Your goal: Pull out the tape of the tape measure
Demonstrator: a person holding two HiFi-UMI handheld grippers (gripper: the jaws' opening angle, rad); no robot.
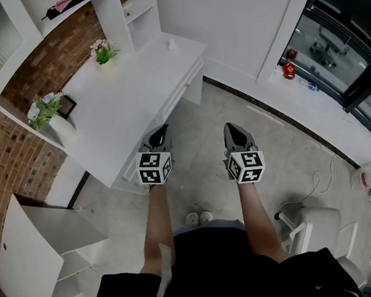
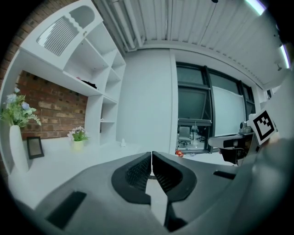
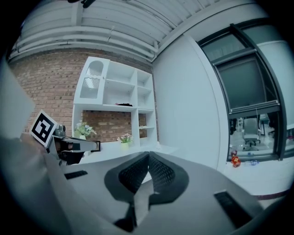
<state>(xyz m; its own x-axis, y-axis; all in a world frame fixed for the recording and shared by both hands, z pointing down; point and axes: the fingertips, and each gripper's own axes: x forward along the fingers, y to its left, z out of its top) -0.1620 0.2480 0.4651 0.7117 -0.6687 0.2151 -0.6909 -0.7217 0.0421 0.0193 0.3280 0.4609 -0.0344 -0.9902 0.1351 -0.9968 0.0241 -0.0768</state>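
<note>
- Head view: I hold the left gripper [image 1: 160,130] and the right gripper [image 1: 231,128] side by side, both pointing forward. The left one is over the near edge of the white table [image 1: 121,105] and the right one over the floor [image 1: 201,176]. The table carries a flower pot [image 1: 103,52], a vase [image 1: 61,130] and a picture frame [image 1: 67,105]. No tape measure shows on it or anywhere else.
- Left gripper view: the jaws are pressed together with nothing between them. The table top lies ahead and to the left.
- Right gripper view: the jaws are likewise together and empty. No tape measure shows here either.
- Step in hand: I judge the pull has not begun and the tape measure is yet to be found.
- Next move: locate the tape measure. Then part one pair of jaws to take its case and clamp the other pair on the tape's end.
</note>
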